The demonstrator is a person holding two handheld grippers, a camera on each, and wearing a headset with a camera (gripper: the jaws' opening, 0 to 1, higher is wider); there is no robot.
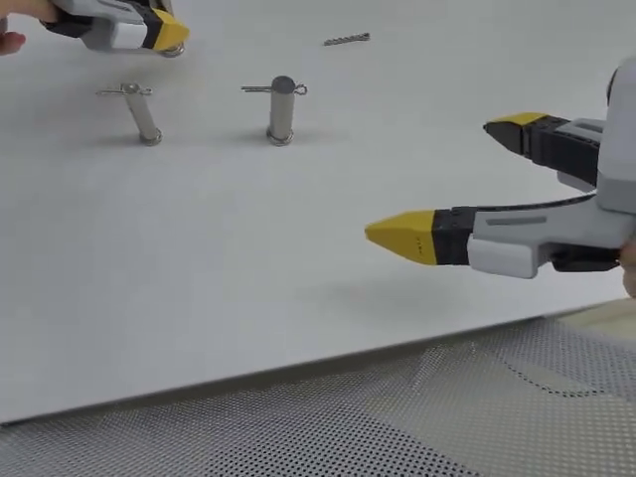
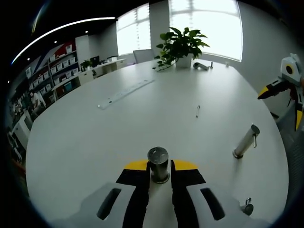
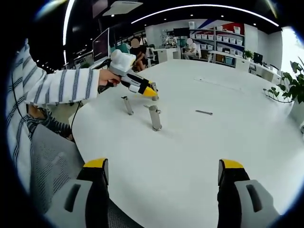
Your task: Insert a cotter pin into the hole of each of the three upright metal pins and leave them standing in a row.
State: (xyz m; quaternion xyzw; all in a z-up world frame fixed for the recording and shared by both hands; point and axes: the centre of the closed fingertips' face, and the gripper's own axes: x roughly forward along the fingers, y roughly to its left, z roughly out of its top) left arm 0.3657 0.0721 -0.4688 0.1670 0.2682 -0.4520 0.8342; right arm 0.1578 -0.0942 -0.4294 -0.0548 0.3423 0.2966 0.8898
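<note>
Head view: down across the tabletop [image 1: 248, 258] from its edge. Left gripper view: close behind one pin [image 2: 158, 164]. Right gripper view: farther back, same tabletop.

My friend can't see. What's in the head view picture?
Two metal pins stand on a white table: the left pin and right pin, each with a cotter pin through its top. A spare cotter pin lies behind them. The right gripper hovers open at the right; the left gripper grips a third pin at the top left.
</note>
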